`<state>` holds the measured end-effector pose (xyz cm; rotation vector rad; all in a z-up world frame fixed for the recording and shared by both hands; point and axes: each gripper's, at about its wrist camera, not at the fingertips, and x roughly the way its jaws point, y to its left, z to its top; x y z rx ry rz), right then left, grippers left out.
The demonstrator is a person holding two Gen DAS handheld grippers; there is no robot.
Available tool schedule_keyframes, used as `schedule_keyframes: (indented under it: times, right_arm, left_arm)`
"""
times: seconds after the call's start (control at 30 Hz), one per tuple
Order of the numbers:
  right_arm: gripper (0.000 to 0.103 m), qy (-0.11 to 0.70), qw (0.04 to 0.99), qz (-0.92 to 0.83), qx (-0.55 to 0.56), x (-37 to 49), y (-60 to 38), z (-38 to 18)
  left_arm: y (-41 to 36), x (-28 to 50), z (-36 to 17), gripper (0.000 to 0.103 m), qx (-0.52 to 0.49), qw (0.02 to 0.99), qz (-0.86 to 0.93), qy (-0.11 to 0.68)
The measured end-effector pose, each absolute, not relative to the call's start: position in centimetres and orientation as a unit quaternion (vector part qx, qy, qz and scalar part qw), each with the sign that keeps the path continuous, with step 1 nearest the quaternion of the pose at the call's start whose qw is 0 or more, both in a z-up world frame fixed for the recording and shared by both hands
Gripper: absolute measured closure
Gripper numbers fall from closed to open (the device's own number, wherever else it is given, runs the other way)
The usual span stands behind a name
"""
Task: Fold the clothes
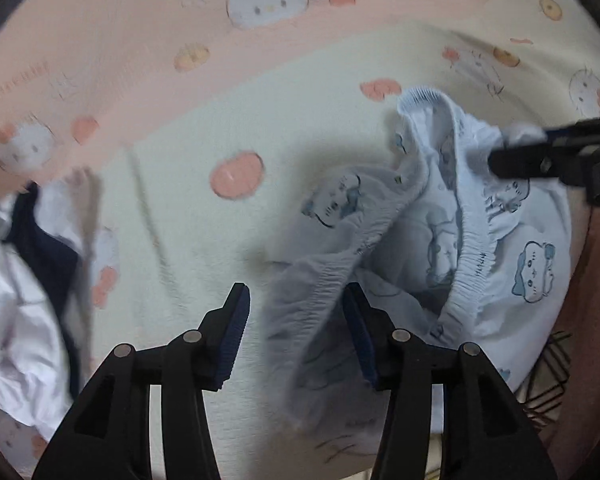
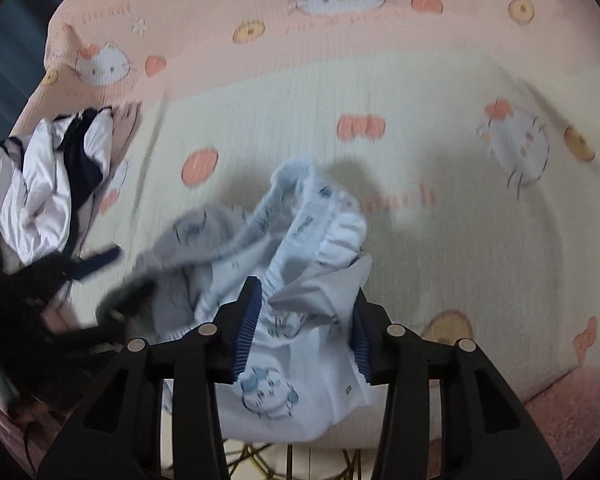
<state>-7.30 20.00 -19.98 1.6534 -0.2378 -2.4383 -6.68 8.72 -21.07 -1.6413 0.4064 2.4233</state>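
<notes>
Light blue shorts (image 1: pixel 532 248) with cartoon prints and a gathered elastic waistband lie crumpled on a cream and pink cat-print bed sheet (image 1: pixel 180 220). My left gripper (image 1: pixel 296 320) is open, and a fold of the shorts runs between its fingers against the right pad. My right gripper (image 1: pixel 520 148) comes in from the right at the waistband. In the right wrist view the right gripper (image 2: pixel 306 308) is open, with the shorts (image 2: pixel 268 392) bunched between its pads. The left gripper (image 2: pixel 114 276) shows blurred at the left edge of the cloth.
A rumpled white and navy garment (image 1: pixel 16 300) (image 2: pixel 32 196) lies at the left of the sheet (image 2: pixel 420 240). A pink fuzzy surface (image 2: pixel 572 412) borders the bed at the lower right. Dark wire bars (image 1: pixel 548 380) show below the bed edge.
</notes>
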Motion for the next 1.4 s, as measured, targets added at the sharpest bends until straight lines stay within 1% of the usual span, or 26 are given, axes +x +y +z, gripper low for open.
schedule_keyframes:
  times: [0.03, 0.07, 0.1, 0.13, 0.17, 0.2, 0.27, 0.33, 0.4, 0.47, 0.57, 0.6, 0.63, 0.67, 0.7, 0.73, 0.77, 0.8, 0.83, 0.87, 0.97, 1.03, 1.17, 1.3, 1.33, 1.4]
  right_arm:
    - [0.051, -0.077, 0.092, -0.824, 0.554, -7.9, 20.0, -19.7]
    - [0.045, -0.067, 0.087, -0.826, 0.552, -8.5, 19.8, -19.6]
    - [0.043, -0.054, 0.081, -0.827, 0.553, -9.1, 19.6, -19.7]
    - [0.043, -0.039, 0.073, -0.828, 0.555, -9.4, 19.3, -19.8]
    - [0.042, -0.022, 0.065, -0.828, 0.556, -9.7, 19.0, -19.8]
    - [0.041, -0.004, 0.056, -0.828, 0.557, -10.0, 18.7, -19.9]
    - [0.034, 0.007, 0.058, -0.817, 0.574, -10.6, 18.0, -21.1]
    - [0.034, 0.006, 0.07, -0.794, 0.603, -10.8, 17.6, -23.1]
    - [0.045, 0.011, 0.077, -0.777, 0.624, -10.5, 17.4, -24.9]
    - [0.065, 0.007, 0.073, -0.781, 0.621, -9.6, 18.0, -24.9]
    - [0.075, 0.016, 0.06, -0.797, 0.6, -8.3, 19.1, -23.0]
    - [0.076, 0.034, 0.052, -0.804, 0.592, -8.0, 19.3, -22.3]
    - [0.077, 0.053, 0.044, -0.809, 0.583, -7.6, 19.4, -21.6]
    - [0.078, 0.073, 0.035, -0.815, 0.574, -7.2, 19.5, -20.9]
    - [0.078, 0.082, 0.031, -0.817, 0.57, -6.9, 19.7, -20.5]
    - [0.078, 0.078, 0.034, -0.815, 0.573, -6.9, 19.9, -20.6]
    - [0.078, 0.07, 0.039, -0.813, 0.577, -7.0, 20.2, -20.8]
    - [0.079, 0.051, 0.054, -0.805, 0.589, -7.3, 20.5, -21.4]
    - [0.082, 0.028, 0.072, -0.794, 0.602, -7.6, 20.9, -22.2]
    - [0.084, 0.023, 0.074, -0.796, 0.6, -8.1, 21.1, -21.9]
    - [0.086, 0.033, 0.061, -0.815, 0.575, -9.6, 21.2, -20.0]
    - [0.086, 0.043, 0.052, -0.842, 0.535, -11.0, 21.5, -16.2]
    - [0.086, 0.064, 0.032, -0.914, 0.399, -13.4, 21.6, -3.0]
    - [0.086, 0.062, 0.029, -0.962, 0.265, -11.0, 21.1, 8.0]
    - [0.086, 0.059, 0.029, -0.968, 0.244, -10.0, 21.0, 9.5]
    - [0.086, 0.049, 0.036, -0.973, 0.223, -8.1, 20.9, 10.9]
  left_arm:
    - [8.5, -6.7, -21.2, 0.061, -0.561, 0.096, 0.813, 0.122]
    - [8.2, -6.5, -21.2, 0.077, -0.564, 0.098, 0.813, 0.107]
    - [7.9, -6.2, -21.2, 0.082, -0.565, 0.099, 0.813, 0.096]
    - [7.7, -5.7, -21.2, 0.083, -0.564, 0.098, 0.815, 0.093]
    - [7.5, -5.3, -21.1, 0.089, -0.562, 0.096, 0.816, 0.09]
    - [7.3, -5.0, -21.0, 0.091, -0.562, 0.092, 0.818, 0.085]
    - [6.4, -4.2, -20.4, 0.092, -0.562, 0.089, 0.82, 0.06]
    - [5.3, -3.6, -19.8, 0.093, -0.562, 0.082, 0.823, 0.032]
    - [4.3, -3.5, -19.9, 0.093, -0.562, 0.059, 0.825, 0.024]
    - [3.3, -3.4, -20.2, 0.093, -0.562, 0.031, 0.826, 0.021]
    - [2.1, -3.2, -20.4, 0.092, -0.568, 0.017, 0.823, 0.002]
    - [1.9, -3.2, -20.3, 0.089, -0.567, 0.019, 0.823, -0.01]
    - [2.0, -3.3, -20.3, 0.089, -0.567, 0.023, 0.823, -0.02]
    - [2.2, -3.6, -20.5, 0.084, -0.57, 0.036, 0.821, -0.027]
    - [2.5, -4.0, -20.9, 0.07, -0.575, 0.048, 0.816, -0.03]
    - [2.9, -4.5, -21.5, 0.063, -0.581, 0.057, 0.811, -0.031]
    - [3.2, -5.0, -22.1, 0.06, -0.586, 0.063, 0.808, -0.028]
    - [3.5, -5.6, -22.8, 0.062, -0.589, 0.066, 0.805, -0.023]
    - [3.6, -6.2, -23.2, 0.07, -0.593, 0.067, 0.802, -0.022]
    - [3.6, -6.7, -23.3, 0.099, -0.597, 0.068, 0.799, -0.026]
    - [2.8, -9.1, -19.5, 0.099, -0.567, 0.065, 0.82, -0.034]
    - [2.4, -10.8, -14.1, 0.099, -0.518, 0.071, 0.852, -0.025]
    - [2.2, -12.5, -1.8, 0.099, -0.404, 0.088, 0.91, -0.014]
    - [1.8, -10.4, 7.2, 0.099, -0.302, 0.088, 0.949, -0.002]
    - [1.6, -9.8, 7.5, 0.099, -0.296, 0.086, 0.951, -0.001]
    - [1.3, -8.9, 5.2, 0.098, -0.316, 0.081, 0.945, -0.003]
